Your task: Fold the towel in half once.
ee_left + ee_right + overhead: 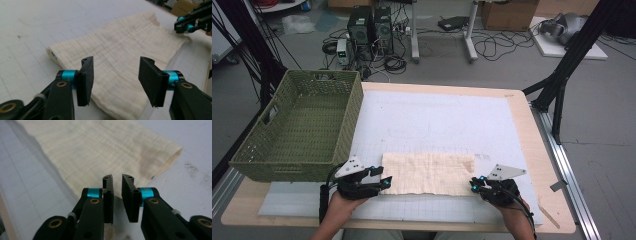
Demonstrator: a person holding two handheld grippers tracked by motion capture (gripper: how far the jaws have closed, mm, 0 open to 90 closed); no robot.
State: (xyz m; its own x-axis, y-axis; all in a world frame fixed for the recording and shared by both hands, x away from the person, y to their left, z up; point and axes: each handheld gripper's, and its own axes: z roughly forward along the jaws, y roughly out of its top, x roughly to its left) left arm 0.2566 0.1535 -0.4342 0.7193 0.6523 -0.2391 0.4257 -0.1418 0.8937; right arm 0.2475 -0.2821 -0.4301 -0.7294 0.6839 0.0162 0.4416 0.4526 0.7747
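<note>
Wooden table (539, 145), light top. White gridded mat (437, 115) covers most of it. On the mat: cream folded cloth (428, 173), flat, near the front edge. Green woven basket (297, 127) sits at the left, apparently overlapping the mat's left edge.

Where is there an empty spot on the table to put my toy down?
The biggest bare patch is the white mat behind the folded cream cloth, beside the green basket. The basket's inside is bare too. A thinner strip runs right of the cloth to the table edge. The front edge is crowded: the left gripper and right gripper sit at the cloth's corners.
</note>
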